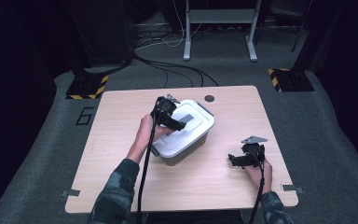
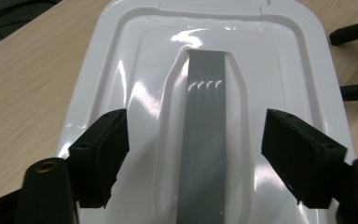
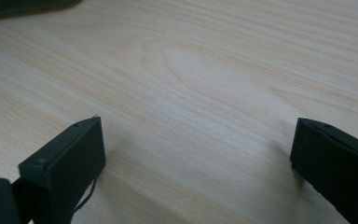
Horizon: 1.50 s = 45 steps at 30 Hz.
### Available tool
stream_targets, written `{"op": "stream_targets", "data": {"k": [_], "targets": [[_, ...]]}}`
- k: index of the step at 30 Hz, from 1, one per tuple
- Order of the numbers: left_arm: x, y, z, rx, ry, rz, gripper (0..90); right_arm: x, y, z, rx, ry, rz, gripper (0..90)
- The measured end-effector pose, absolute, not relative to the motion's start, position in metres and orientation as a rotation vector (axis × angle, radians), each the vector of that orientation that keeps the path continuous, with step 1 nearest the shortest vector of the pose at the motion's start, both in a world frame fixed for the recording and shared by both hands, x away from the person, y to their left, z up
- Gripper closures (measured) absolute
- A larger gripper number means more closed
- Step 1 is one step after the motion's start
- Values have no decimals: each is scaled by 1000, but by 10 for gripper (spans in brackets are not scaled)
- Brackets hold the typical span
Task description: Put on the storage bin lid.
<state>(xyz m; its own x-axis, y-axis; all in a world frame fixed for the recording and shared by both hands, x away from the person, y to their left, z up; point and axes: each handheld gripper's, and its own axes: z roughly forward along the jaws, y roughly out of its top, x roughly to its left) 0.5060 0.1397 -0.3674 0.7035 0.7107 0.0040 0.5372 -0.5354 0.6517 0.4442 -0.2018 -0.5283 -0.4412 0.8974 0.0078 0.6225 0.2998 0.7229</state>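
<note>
In the high view, the left gripper (image 1: 179,125) sits left of centre in the frame, held over the white lid (image 1: 193,135) of a storage box (image 1: 186,151) that stands at an angle in the middle of the tabletop (image 1: 121,154). The box's long axis runs from lower left to upper right of that frame.

In the left gripper view the relation is plain: the grey handle (image 2: 205,140) lies flat in a recess down the middle of the lid, and its long axis runs straight away from the camera, bottom to top of the frame. The two jaws stand wide apart, one at lower left and one at lower right, with the handle between them but not touched; the left gripper (image 2: 193,154) grips nothing. So the jaws straddle the strip across its width. My reading is that a grasp would call for a descent into the recess and then a squeeze across the handle's narrow side, not along it.

Further right in the high view, the right gripper (image 1: 235,160) rests low near the tabletop's lower right, well apart from the box. In the right gripper view its jaws are spread with bare wood (image 3: 191,93) between them, so the right gripper (image 3: 198,154) holds nothing. The left hand is clearly the nearer one.
</note>
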Motion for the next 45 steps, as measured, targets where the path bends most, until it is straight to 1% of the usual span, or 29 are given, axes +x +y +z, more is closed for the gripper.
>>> {"op": "stream_targets", "data": {"k": [1, 2, 3, 6, 9, 13, 15, 17, 18, 19, 23, 24, 25, 29, 32, 33, 34, 35, 40, 41, 43, 44, 45], "targets": [[506, 140, -367, 2275, 947, 356, 178, 444, -202, -528, 1359, 2174, 936, 25], [502, 148, -365, 2265, 941, 373, 166, 444, -202, -528, 1353, 2178, 933, 24], [502, 148, -365, 2265, 941, 373, 160, 444, -202, -528, 1353, 2178, 933, 24], [494, 167, -365, 2199, 977, 408, 144, 444, -202, -528, 1358, 2175, 935, 24], [490, 178, -366, 2170, 994, 426, 137, 444, -202, -528, 1358, 2175, 935, 24], [477, 208, -368, 2103, 1032, 473, 106, 444, -202, -528, 1358, 2174, 935, 24], [474, 214, -369, 2088, 1041, 480, 100, 444, -202, -528, 1354, 2174, 934, 24], [467, 225, -371, 2062, 1057, 510, 97, 445, -202, -529, 1351, 2174, 935, 24], [460, 238, -373, 2058, 1068, 517, 93, 445, -202, -528, 1353, 2173, 935, 24], [460, 238, -373, 2058, 1068, 517, 90, 445, -202, -528, 1353, 2173, 935, 24], [448, 261, -380, 2009, 1117, 545, 88, 445, -202, -528, 1352, 2173, 935, 24], [442, 273, -386, 1987, 1148, 555, 84, 445, -202, -528, 1352, 2173, 934, 24], [442, 273, -386, 1987, 1148, 555, 81, 445, -202, -528, 1352, 2173, 934, 24], [432, 295, -402, 1971, 1206, 567, 74, 445, -202, -528, 1352, 2173, 934, 24], [423, 312, -422, 1957, 1263, 571, 67, 445, -202, -528, 1353, 2172, 933, 23], [423, 312, -422, 1957, 1263, 571, 65, 445, -202, -528, 1353, 2172, 933, 23], [418, 319, -433, 1947, 1292, 560, 64, 445, -202, -528, 1353, 2172, 933, 23], [418, 319, -433, 1947, 1292, 560, 63, 445, -202, -528, 1353, 2172, 933, 23], [410, 331, -460, 1948, 1344, 551, 63, 444, -202, -528, 1353, 2172, 931, 23], [408, 335, -471, 1947, 1368, 546, 63, 445, -202, -529, 1353, 2172, 933, 23], [407, 337, -477, 1946, 1379, 539, 62, 445, -202, -529, 1353, 2172, 933, 23], [404, 340, -487, 1951, 1403, 528, 61, 444, -202, -528, 1353, 2172, 931, 23], [404, 340, -487, 1951, 1403, 528, 60, 444, -202, -528, 1353, 2172, 931, 23]]}}
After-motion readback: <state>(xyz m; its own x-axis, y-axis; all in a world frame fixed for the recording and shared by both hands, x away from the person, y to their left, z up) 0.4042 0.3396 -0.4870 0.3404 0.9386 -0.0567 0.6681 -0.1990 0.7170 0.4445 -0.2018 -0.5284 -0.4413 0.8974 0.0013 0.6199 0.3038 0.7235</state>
